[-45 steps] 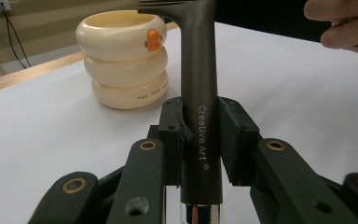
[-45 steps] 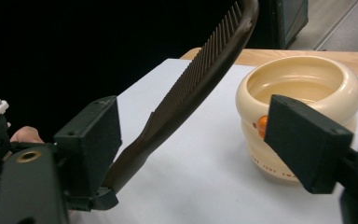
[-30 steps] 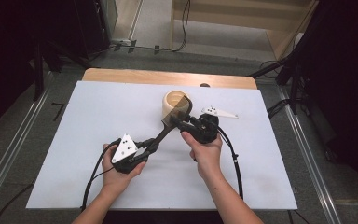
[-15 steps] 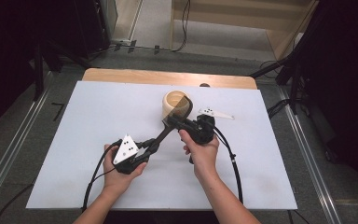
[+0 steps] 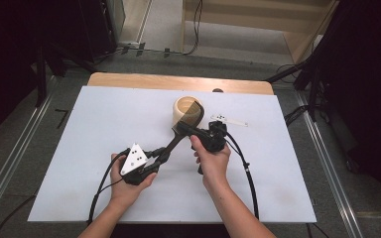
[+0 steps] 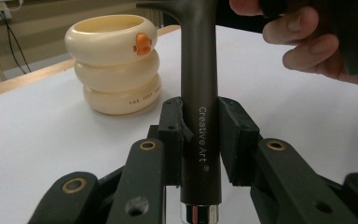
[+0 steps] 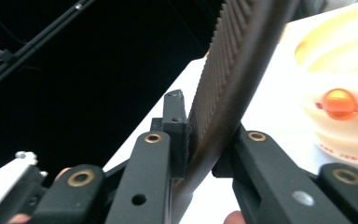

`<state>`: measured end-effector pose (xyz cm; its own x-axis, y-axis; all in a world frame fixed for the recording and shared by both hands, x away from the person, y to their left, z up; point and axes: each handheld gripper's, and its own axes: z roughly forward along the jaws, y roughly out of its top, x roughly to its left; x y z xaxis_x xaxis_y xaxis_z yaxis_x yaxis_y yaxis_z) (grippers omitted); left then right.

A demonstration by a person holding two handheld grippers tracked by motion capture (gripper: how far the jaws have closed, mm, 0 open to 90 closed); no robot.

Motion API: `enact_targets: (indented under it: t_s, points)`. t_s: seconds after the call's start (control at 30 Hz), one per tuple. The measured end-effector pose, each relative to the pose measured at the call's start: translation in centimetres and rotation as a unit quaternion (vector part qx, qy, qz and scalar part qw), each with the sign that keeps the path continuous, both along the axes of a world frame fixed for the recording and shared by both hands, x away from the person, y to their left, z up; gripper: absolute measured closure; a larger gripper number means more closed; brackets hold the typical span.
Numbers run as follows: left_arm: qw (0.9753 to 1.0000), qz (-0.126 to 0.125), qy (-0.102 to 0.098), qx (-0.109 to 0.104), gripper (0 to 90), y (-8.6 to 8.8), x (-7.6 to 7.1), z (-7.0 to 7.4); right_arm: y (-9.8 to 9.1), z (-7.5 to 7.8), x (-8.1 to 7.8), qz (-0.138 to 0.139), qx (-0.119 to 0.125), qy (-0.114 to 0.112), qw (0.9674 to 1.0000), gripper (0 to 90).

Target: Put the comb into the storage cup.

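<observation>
On a white tabletop [image 5: 79, 148], both jaws grip a dark comb [image 5: 186, 124], left gripper [image 6: 200, 135] on its handle, right gripper [image 7: 200, 140] on the toothed end nearest a cream ringed pot [image 5: 181, 106].

White desk [image 5: 79, 148], wooden strip along far edge. Cream ridged holder [image 5: 183, 110] stood far of centre. Dark brush [image 5: 181, 131] lay slanted, head at holder. Left gripper [image 5: 162, 154] gripped handle's near end; right gripper [image 5: 191, 130] clamped brush nearer head. Cables trailed nearward.
</observation>
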<state>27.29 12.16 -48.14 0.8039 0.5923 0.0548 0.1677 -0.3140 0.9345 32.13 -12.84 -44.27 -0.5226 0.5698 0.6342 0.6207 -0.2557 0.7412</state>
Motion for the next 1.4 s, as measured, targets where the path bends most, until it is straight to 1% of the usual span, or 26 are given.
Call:
enact_targets:
  t_s: [0.03, 0.07, 0.1, 0.13, 0.17, 0.23, 0.27, 0.3, 0.33, 0.37, 0.43, 0.57, 0.6, 0.63, 0.7, 0.87, 0.97, 1.03, 1.27, 1.4]
  points:
    - [1.0, -0.001, 0.001, 0.001, 72.4, 0.0, 0.0, -0.1, 0.0, 0.1, 0.0, 0.008, 0.009, 0.003, 0.9999, 81.8]
    - [1.0, -0.003, 0.003, -0.007, 72.3, 0.0, 0.0, -0.2, 0.0, 0.1, -0.1, 0.015, 0.016, 0.003, 0.9997, 82.1]
    - [0.9999, -0.006, 0.003, -0.013, 72.1, 0.1, 0.1, -0.2, 0.1, 0.2, -0.2, 0.019, 0.02, -0.001, 0.9996, 82.2]
    - [0.9998, -0.01, 0.009, -0.016, 71.5, 0.1, 0.1, -0.2, 0.1, 0.3, -0.3, 0.021, 0.019, -0.009, 0.9996, 82.3]
    - [0.9996, -0.013, 0.013, -0.021, 69.2, 0.2, 0.2, -0.2, 0.1, 0.4, -0.3, 0.022, 0.02, -0.009, 0.9995, 82.4]
    - [0.999, -0.019, 0.023, -0.033, 54.8, 0.4, 0.4, -0.1, 0.0, 0.6, -0.4, 0.022, 0.02, -0.018, 0.9994, 82.5]
    - [0.9986, -0.015, 0.032, -0.039, 48.0, 0.5, 0.5, -0.1, 0.0, 0.6, -0.5, 0.02, 0.018, -0.02, 0.9994, 82.6]
    - [0.9986, -0.008, 0.033, -0.042, 38.3, 0.6, 0.5, -0.1, -0.1, 0.7, -0.5, 0.018, 0.016, -0.023, 0.9994, 82.6]
    - [0.9982, 0.0, 0.036, -0.048, 30.9, 0.9, 0.7, 0.0, -0.2, 0.8, -0.5, 0.017, 0.013, -0.023, 0.9995, 82.7]
    - [0.998, 0.003, 0.038, -0.051, 23.5, 0.9, 0.7, 0.0, -0.4, 0.8, -0.5, 0.016, 0.005, -0.033, 0.9993, 82.8]
    - [0.9969, 0.017, 0.049, -0.059, 14.2, 1.4, 1.0, 0.0, -0.5, 0.9, -0.6, 0.013, -0.004, -0.043, 0.999, 83.1]
    - [0.9964, 0.028, 0.054, -0.059, 11.9, 2.4, 1.3, -0.1, -0.6, 1.0, -0.7, 0.017, -0.013, -0.059, 0.998, 83.5]
    - [0.9965, 0.03, 0.054, -0.056, 11.8, 2.7, 1.3, -0.1, -0.6, 1.1, -0.8, 0.017, -0.016, -0.065, 0.9976, 83.5]
    - [0.9962, 0.035, 0.054, -0.059, 11.8, 2.9, 1.3, -0.1, -0.6, 1.1, -0.8, 0.019, -0.019, -0.07, 0.9972, 83.6]
    - [0.9959, 0.039, 0.056, -0.06, 11.8, 3.4, 1.3, 0.0, -0.6, 1.1, -0.8, 0.022, -0.024, -0.073, 0.9968, 83.7]
    - [0.9955, 0.055, 0.054, -0.055, 11.8, 4.6, 1.1, -0.1, -0.5, 1.2, -1.0, 0.023, -0.043, -0.096, 0.9942, 83.7]
    - [0.9949, 0.066, 0.053, -0.055, 11.8, 5.5, 1.0, -0.2, -0.5, 1.3, -1.1, 0.023, -0.052, -0.101, 0.9932, 83.8]
    - [0.9943, 0.073, 0.053, -0.057, 11.8, 6.1, 0.8, -0.1, -0.5, 1.4, -1.1, 0.019, -0.058, -0.103, 0.9928, 83.8]
    - [0.9924, 0.096, 0.044, -0.063, 11.5, 8.5, 0.3, -0.1, -0.7, 1.6, -1.0, 0.013, -0.063, -0.109, 0.9919, 83.8]
    - [0.9917, 0.103, 0.044, -0.064, 10.9, 9.6, 0.0, -0.1, -0.9, 1.9, -0.8, 0.006, -0.064, -0.122, 0.9905, 83.8]
